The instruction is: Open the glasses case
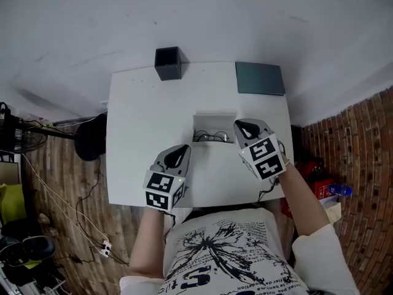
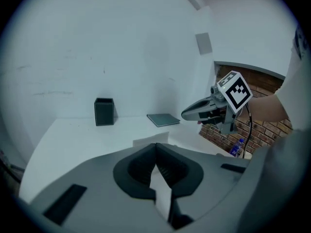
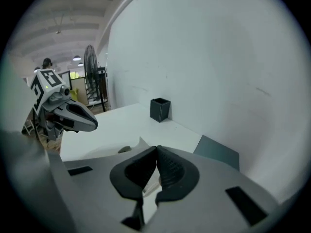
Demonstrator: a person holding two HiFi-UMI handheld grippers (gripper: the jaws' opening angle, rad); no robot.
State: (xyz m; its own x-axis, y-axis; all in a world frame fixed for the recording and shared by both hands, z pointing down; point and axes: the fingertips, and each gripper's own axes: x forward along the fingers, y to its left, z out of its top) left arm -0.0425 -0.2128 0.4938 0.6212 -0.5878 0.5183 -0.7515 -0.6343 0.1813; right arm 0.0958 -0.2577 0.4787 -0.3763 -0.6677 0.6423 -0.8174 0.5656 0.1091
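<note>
The white glasses case [image 1: 214, 123] lies open in the middle of the white table [image 1: 138, 134], its lid raised at the far side. A pair of glasses [image 1: 212, 137] rests inside. My left gripper [image 1: 183, 148] hovers in front of the case and to its left, shut and empty. My right gripper [image 1: 241, 124] hangs by the case's right end, also shut with nothing between its pads. From the left gripper view, the case's lid [image 2: 151, 140] peeks above the jaws and the right gripper [image 2: 187, 114] floats off to the right. The right gripper view shows the left gripper [image 3: 94, 125] at left.
A black square pen holder [image 1: 168, 63] stands at the table's far edge, a dark green notebook [image 1: 260, 78] at the far right corner. Past the table's right edge are a red object and a blue bottle [image 1: 339, 190]. Cables run over the wooden floor at left.
</note>
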